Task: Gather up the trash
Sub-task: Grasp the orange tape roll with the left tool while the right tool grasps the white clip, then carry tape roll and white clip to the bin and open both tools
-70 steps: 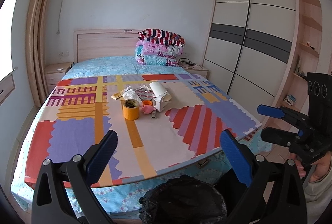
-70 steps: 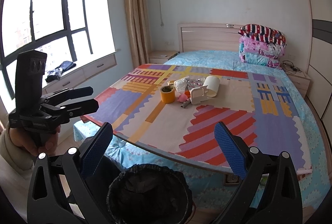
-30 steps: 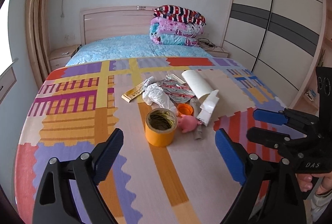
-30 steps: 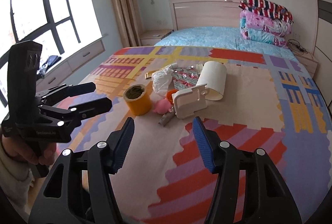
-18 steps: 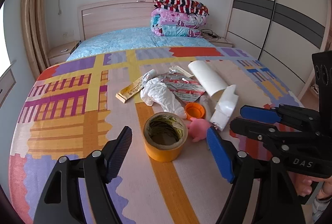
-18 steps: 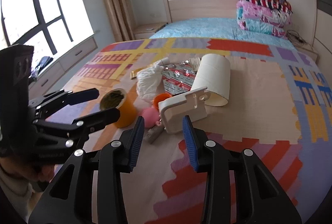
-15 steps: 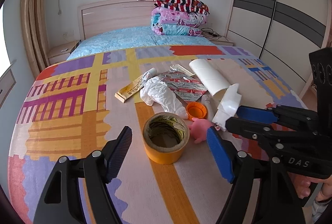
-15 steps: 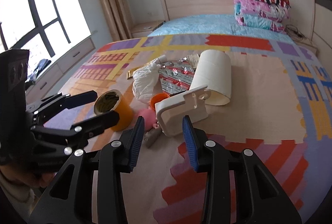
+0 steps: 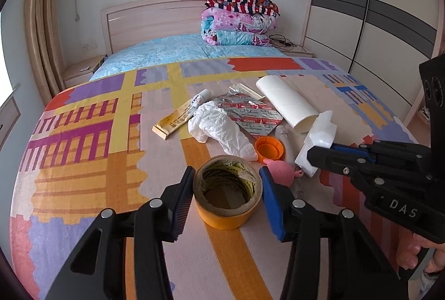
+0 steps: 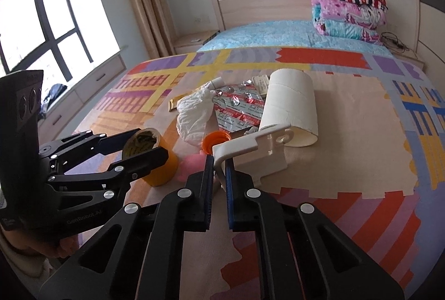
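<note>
Centrally, an orange tape roll (image 9: 228, 192), hollow cardboard core upward, stands on the patterned foam mat (image 9: 83, 160) between the left gripper's (image 9: 226, 202) ribbed fingers, whose contact is unclear. The right gripper (image 10: 219, 184) pinches a white moulded plastic bracket's (image 10: 256, 152) edge, partly hiding a pink rubbery item (image 10: 192, 163).

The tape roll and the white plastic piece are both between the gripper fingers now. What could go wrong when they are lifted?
1. The left gripper straddles the tape roll close to the pink toy; lifting may nudge the toy.
2. The right gripper pinches only a thin edge of the white plastic piece, so it may twist or slip out.
3. That piece touches the paper roll, which could then roll.
</note>
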`<state>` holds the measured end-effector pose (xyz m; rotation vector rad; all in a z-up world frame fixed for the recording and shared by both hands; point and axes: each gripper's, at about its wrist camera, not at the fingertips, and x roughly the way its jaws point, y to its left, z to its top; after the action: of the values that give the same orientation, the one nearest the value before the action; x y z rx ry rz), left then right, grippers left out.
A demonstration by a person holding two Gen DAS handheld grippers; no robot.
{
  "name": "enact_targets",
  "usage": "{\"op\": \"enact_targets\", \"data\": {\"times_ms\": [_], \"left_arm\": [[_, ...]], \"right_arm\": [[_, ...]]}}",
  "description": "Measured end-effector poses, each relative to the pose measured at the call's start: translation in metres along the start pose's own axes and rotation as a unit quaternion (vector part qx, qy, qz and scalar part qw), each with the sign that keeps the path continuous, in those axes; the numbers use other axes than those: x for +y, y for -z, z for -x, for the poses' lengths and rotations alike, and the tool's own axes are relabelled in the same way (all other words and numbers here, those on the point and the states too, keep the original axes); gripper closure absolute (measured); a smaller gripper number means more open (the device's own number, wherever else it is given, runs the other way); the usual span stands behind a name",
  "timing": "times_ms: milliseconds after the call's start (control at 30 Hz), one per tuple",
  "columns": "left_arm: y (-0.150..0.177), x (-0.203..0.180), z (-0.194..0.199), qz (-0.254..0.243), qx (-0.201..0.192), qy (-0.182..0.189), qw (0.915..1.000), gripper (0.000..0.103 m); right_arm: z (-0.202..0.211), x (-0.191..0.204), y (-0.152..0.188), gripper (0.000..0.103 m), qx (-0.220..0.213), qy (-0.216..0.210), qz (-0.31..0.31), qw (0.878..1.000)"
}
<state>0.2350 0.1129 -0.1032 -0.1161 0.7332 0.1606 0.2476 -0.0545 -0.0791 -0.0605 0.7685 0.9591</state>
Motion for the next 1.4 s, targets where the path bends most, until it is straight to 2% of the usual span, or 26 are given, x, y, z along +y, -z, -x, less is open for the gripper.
{"op": "enact_targets", "data": {"times_ms": [367,700,1167,1400], "left_arm": [[0.005,-0.006,0.04,-0.002,-0.023,-0.002,0.9997,0.057],[0.024,-0.02,0.09,-0.002,-0.043,0.008,0.999,0.057],[0.055,-0.059,0.158,-0.035,-0.068,0.024,0.9967,0.057],[0.087,-0.078,0.167,-0.035,-0.05,0.056,0.9965,0.057]], "right_arm": [[0.036,0.002,0.001,0.096,-0.022,-0.004,0.006,1.0],[0.089,0.017,0.017,0.096,-0.044,-0.005,0.028,0.999],[0.148,0.032,0.065,0.096,-0.044,-0.021,0.043,0.998],[0.163,0.037,0.099,0.096,-0.026,-0.035,0.053,0.998]]}}
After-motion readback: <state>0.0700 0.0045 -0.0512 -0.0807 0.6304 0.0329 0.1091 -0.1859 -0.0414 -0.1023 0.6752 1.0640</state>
